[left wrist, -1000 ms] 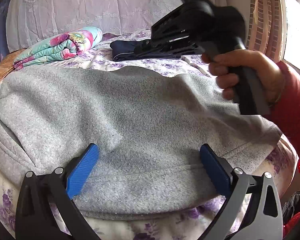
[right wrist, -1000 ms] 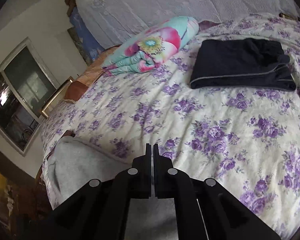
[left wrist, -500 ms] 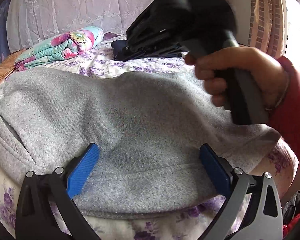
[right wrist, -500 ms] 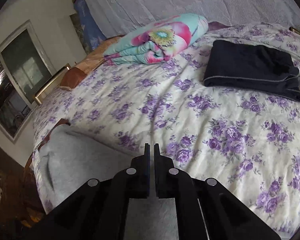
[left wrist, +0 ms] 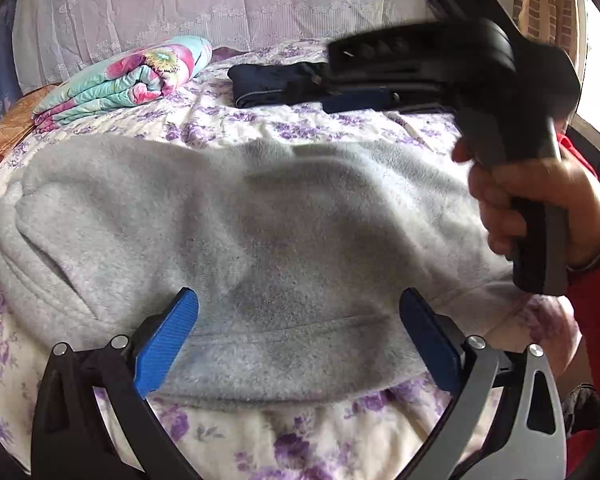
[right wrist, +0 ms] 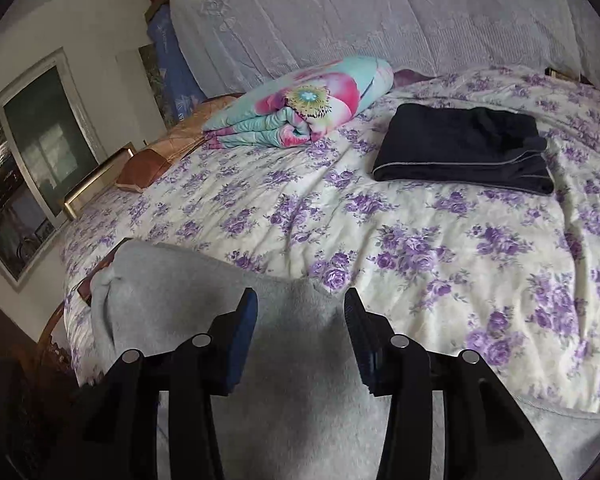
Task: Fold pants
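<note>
One pair of grey fleece pants (left wrist: 260,232), folded, lying rumpled at near edge of floral bedspread (right wrist: 440,248). Left gripper (left wrist: 300,340) spread wide over hem, gripping nothing. Right gripper (right wrist: 300,320), jaws pressed together a second ago, just parted above the fleece, empty.

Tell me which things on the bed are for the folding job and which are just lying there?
For the job:
- grey pants
- left gripper, open over them
- right gripper, jaws just opened above them

Just lying about:
- folded dark garment
- flowery folded quilt
- purple-flowered bedspread
</note>
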`<state>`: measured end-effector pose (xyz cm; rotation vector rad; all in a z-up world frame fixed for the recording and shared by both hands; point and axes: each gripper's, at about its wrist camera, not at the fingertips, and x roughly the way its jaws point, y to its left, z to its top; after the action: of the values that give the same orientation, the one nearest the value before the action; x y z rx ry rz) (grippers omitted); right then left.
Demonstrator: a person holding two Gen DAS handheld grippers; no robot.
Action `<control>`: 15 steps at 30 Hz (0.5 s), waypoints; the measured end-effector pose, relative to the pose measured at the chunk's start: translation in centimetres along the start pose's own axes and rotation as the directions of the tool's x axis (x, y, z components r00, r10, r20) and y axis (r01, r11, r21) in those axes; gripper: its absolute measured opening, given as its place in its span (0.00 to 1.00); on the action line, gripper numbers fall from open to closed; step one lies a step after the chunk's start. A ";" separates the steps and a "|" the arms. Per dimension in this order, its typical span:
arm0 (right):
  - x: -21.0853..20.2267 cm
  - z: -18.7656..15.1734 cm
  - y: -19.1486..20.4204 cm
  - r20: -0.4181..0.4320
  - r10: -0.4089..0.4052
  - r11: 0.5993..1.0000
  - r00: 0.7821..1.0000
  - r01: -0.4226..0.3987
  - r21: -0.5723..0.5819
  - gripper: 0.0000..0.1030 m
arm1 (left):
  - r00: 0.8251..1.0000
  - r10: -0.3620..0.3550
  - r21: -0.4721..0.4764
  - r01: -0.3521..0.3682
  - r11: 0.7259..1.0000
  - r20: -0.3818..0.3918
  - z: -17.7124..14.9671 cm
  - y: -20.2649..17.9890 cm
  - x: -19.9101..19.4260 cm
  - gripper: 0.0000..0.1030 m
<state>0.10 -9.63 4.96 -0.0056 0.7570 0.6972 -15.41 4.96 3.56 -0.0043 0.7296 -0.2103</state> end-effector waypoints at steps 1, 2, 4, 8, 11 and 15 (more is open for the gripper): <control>-0.9 -0.9 0.0 -0.003 -0.014 1.000 1.000 0.014 -0.021 0.65 | 0.999 0.015 0.010 -0.016 1.000 0.036 0.5 0.3 -1.1 0.95; -1.2 -1.8 -0.3 -0.017 -0.028 0.999 0.999 0.027 -0.031 0.70 | 0.996 0.059 0.020 -0.060 0.998 0.072 1.0 0.8 -2.0 0.95; 0.4 -4.0 -1.8 -0.112 -0.057 0.998 0.992 0.056 -0.014 0.78 | 0.980 0.163 0.015 -0.166 0.986 0.111 2.0 2.2 -2.5 0.95; 0.2 -4.9 -4.8 -0.096 0.059 0.986 0.994 -0.043 0.160 0.77 | 0.981 0.174 -0.136 -0.184 0.974 -0.081 2.1 8.6 3.7 0.95; -4.7 -5.1 -4.6 0.049 0.084 0.978 0.995 -0.092 0.186 0.78 | 0.954 0.300 -0.007 -0.300 0.954 -0.002 1.1 6.3 3.5 0.96; -11.2 -8.5 -5.7 0.147 -0.111 0.987 0.983 0.091 0.136 0.81 | 0.948 0.316 0.006 -0.316 0.949 0.031 0.4 6.1 3.1 0.96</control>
<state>-7.68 -22.61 4.37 0.1255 0.6469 0.5443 -11.75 10.33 1.39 0.1198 0.6896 0.0929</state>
